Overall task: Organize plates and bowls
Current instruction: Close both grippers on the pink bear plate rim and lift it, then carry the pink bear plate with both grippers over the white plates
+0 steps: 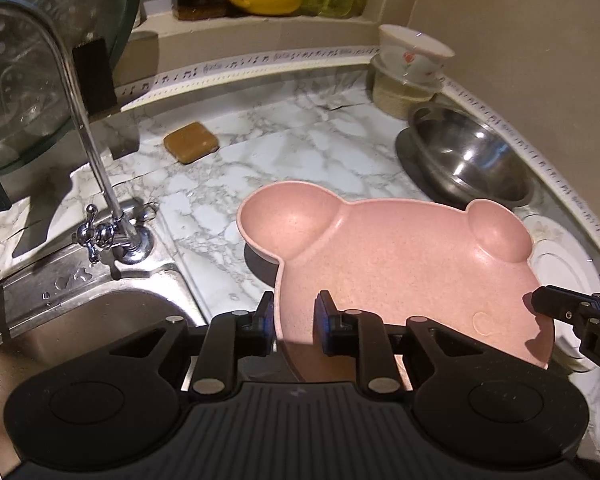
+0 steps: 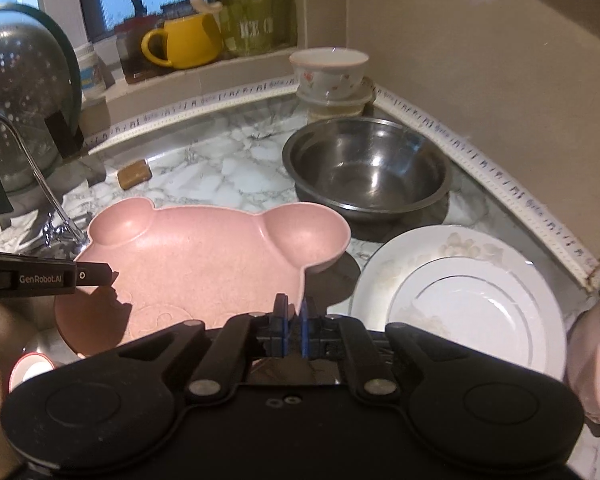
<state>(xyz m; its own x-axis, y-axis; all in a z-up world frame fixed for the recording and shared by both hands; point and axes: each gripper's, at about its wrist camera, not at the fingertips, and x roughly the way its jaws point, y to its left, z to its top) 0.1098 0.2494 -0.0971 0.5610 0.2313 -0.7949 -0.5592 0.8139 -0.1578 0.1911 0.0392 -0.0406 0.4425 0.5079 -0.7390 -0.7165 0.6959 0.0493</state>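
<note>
1. The pink plate [image 2: 204, 264], shaped like a bear's head with 2 round ear wells, is held tilted above the marble counter [image 1: 260, 152], beside the sink [image 1: 100, 320]; its shadow falls on the counter beneath it.
2. The right gripper [image 2: 294, 312] is clenched on the plate's rim, just below the right ear well; its 2 blue-edged pads pinch the edge with almost no gap between them.
3. The left gripper [image 1: 294, 314] straddles the opposite rim; one finger sits outside the edge and the other over the plate's inner face; a clear gap remains between the pads, so the fingers are spread and whether they touch the rim I cannot tell.
4. In the right wrist view the left gripper's finger tip reaches over the plate's left side and casts a shadow on it.
5. A white plate [image 2: 460, 304] with a thin ring lies flat on the counter, just right of the pink plate.
6. A steel bowl [image 2: 368, 164] stands behind the white plate, near the corner wall.
7. A flowered bowl [image 2: 330, 70] sits on a lidded plastic tub [image 2: 334, 106] in the corner, behind the steel bowl.
8. A brown bar of soap [image 1: 191, 142] lies on the counter, well apart from the plates; a tap [image 1: 112, 232] rises at the sink's back edge.
9. A yellow mug [image 2: 184, 42] stands on the window ledge; a metal colander [image 2: 20, 92] stands at the left.
</note>
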